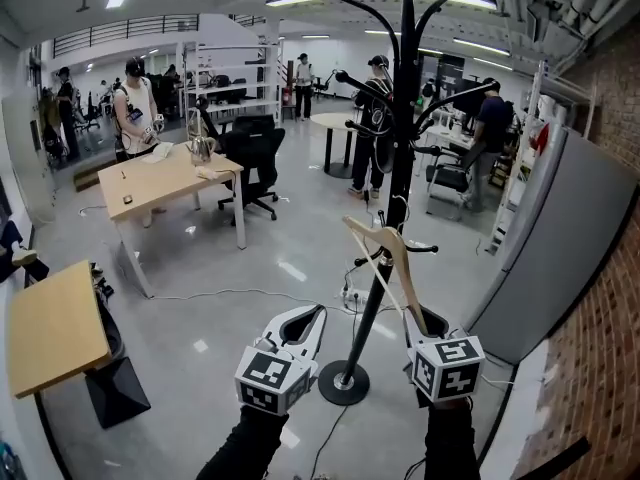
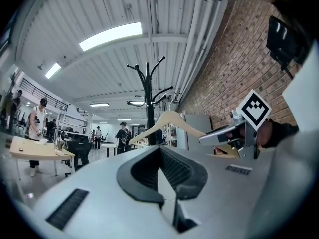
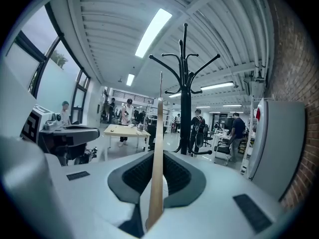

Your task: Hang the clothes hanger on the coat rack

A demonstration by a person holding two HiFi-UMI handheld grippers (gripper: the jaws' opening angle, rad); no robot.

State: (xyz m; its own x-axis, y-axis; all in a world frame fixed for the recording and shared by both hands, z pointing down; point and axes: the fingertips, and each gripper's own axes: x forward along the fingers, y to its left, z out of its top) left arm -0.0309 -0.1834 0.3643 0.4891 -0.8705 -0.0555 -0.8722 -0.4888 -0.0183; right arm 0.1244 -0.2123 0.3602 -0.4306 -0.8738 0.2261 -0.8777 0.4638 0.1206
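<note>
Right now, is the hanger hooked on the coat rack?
No, the hanger sits clamped in the right gripper, to one side of the coat rack and touching none of its hooks.

The head camera looked from high up, forward and steeply down, over the left gripper [image 1: 312,318] and right gripper [image 1: 425,326]. Each gripper camera sat low behind its own jaws, looking up along them. All three saw the coat rack [image 1: 402,168] standing close ahead.
</note>
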